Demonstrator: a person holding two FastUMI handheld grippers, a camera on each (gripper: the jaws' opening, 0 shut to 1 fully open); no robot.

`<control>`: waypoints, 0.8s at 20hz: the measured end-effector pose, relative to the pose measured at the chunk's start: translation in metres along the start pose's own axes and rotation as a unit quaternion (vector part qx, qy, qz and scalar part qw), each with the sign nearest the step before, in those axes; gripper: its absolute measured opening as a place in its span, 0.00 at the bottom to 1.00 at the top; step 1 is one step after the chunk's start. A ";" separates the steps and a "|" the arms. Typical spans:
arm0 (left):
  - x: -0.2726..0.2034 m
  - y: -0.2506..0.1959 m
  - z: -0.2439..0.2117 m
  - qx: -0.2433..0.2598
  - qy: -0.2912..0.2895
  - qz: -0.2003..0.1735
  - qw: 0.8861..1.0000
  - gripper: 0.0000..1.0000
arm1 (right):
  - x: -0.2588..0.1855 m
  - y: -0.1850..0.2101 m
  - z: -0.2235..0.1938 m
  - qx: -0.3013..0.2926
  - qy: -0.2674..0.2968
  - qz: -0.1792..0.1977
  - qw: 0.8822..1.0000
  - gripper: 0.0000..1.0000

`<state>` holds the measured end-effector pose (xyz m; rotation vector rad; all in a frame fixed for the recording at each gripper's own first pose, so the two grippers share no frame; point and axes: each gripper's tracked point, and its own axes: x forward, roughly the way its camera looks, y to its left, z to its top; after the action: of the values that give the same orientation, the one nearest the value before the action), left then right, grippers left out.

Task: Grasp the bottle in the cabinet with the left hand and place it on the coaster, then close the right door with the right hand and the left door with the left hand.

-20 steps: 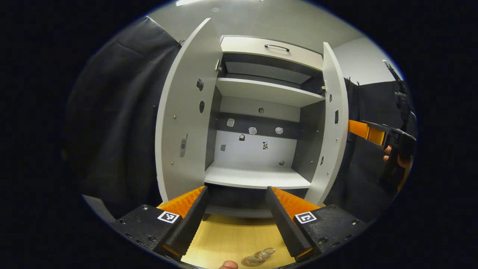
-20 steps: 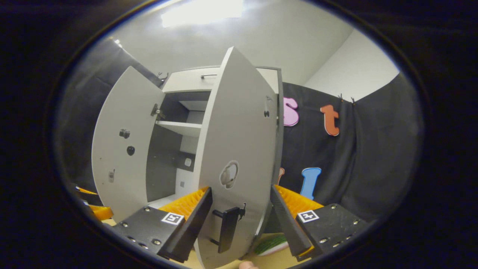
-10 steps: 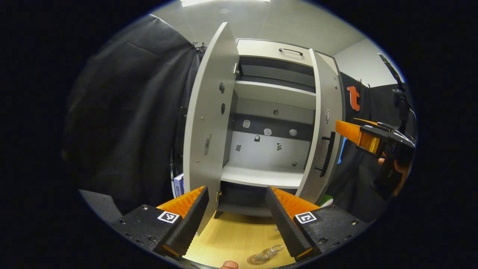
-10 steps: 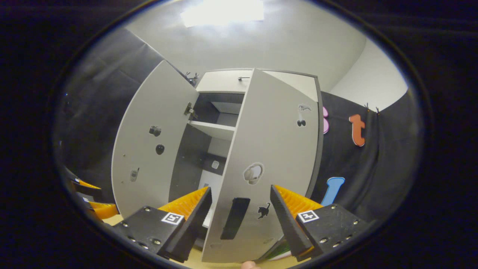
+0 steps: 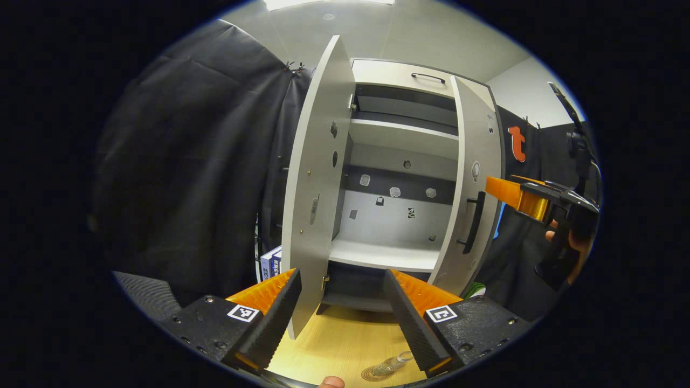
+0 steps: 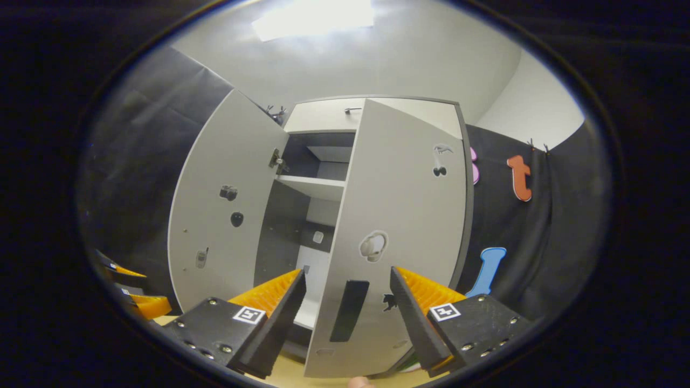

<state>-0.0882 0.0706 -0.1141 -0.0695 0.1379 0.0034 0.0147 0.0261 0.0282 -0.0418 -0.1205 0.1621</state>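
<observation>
The grey cabinet stands with its left door (image 5: 315, 188) wide open and its right door (image 5: 474, 178) swung partway shut. In the left gripper view a clear bottle (image 5: 392, 364) rests on a round coaster (image 5: 373, 373) on the wooden table, just below my open, empty left gripper (image 5: 342, 318). In the right gripper view my right gripper (image 6: 347, 318) is open, facing the right door's outer face (image 6: 399, 226) with its dark handle (image 6: 349, 310) between the fingers' lines. Seen from the left, the right gripper (image 5: 517, 194) has its tips close to that door; I cannot tell if they touch.
The cabinet's shelves (image 5: 383, 254) hold nothing, and a drawer with a handle (image 5: 428, 77) sits on top. A blue box (image 5: 271, 261) stands left of the cabinet, behind the left door. A green and white object (image 5: 474, 289) lies right of its foot. A hand (image 5: 560, 237) holds the right gripper.
The right door has swung from fully open to partway shut, with the right gripper following its outer face. The left gripper view has drifted left, so the left door shows more edge-on.
</observation>
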 end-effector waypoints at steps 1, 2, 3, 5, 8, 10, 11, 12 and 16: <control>0.000 0.000 0.000 0.000 0.000 0.000 1.000 0.97 | 0.001 -0.001 0.000 0.000 0.001 0.000 1.000 0.93; 0.001 0.001 0.000 0.000 0.000 0.000 1.000 0.96 | 0.000 -0.001 0.000 0.000 0.001 -0.001 1.000 0.95; 0.001 0.001 0.000 -0.001 0.000 0.000 1.000 0.97 | 0.000 0.000 0.000 -0.001 0.001 -0.001 1.000 0.95; 0.001 0.000 0.000 -0.001 0.000 -0.001 1.000 0.93 | 0.002 0.000 0.000 -0.001 0.002 -0.002 1.000 0.95; 0.002 0.003 -0.001 0.002 0.002 -0.001 1.000 0.97 | 0.003 0.000 -0.003 0.002 0.006 -0.003 1.000 0.95; 0.003 0.006 -0.001 0.001 0.002 0.003 1.000 0.97 | 0.003 0.002 -0.004 0.005 0.010 -0.003 1.000 0.93; 0.004 0.009 -0.001 -0.001 0.001 0.007 1.000 0.97 | 0.004 0.001 -0.005 0.006 0.011 -0.003 1.000 0.93; 0.004 0.013 0.000 -0.002 0.000 0.011 1.000 0.97 | 0.004 0.002 -0.005 0.007 0.012 -0.002 1.000 0.93; 0.006 0.039 0.002 0.003 -0.003 0.037 0.999 0.93 | 0.007 0.010 -0.007 0.015 0.015 0.006 1.000 0.95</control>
<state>-0.0820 0.1095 -0.1153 -0.0579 0.1337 0.0763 0.0208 0.0369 0.0218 -0.0142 -0.0886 0.1752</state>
